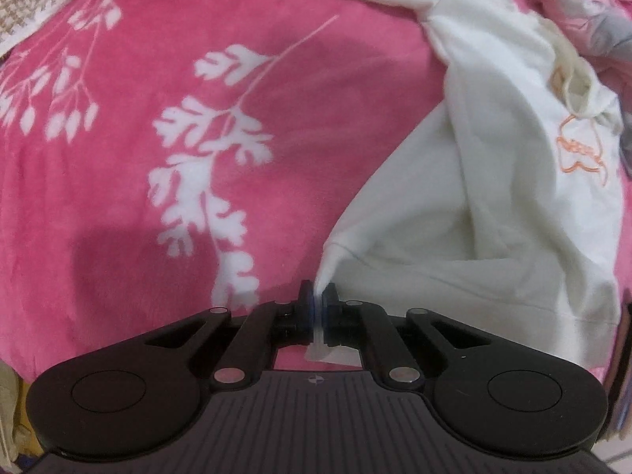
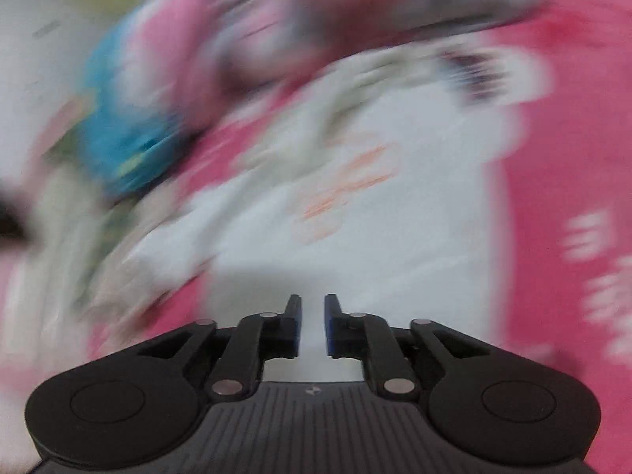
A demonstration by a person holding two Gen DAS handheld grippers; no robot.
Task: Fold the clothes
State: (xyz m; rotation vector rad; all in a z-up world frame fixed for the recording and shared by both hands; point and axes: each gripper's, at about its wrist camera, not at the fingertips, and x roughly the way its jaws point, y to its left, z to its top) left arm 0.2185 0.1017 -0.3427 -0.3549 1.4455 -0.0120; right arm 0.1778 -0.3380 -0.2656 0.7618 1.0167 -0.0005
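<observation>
Left wrist view: my left gripper (image 1: pixel 318 296) clenched on corner of white cotton garment with orange outline embroidery (image 1: pixel 493 197); pinched fabric rises from between pads. Garment lies crumpled to right on pink bedsheet with white leaf print (image 1: pixel 158 138). Beige patterned cloth (image 1: pixel 23 4) at upper-left edge.

Right wrist view: heavily motion-blurred. My right gripper (image 2: pixel 313 316) released, fingers apart with gap, grasping nothing. White garment (image 2: pixel 355 237) ahead on pink sheet (image 2: pixel 561 158); blurred blue item (image 2: pixel 118 146) at left, identity unclear.
</observation>
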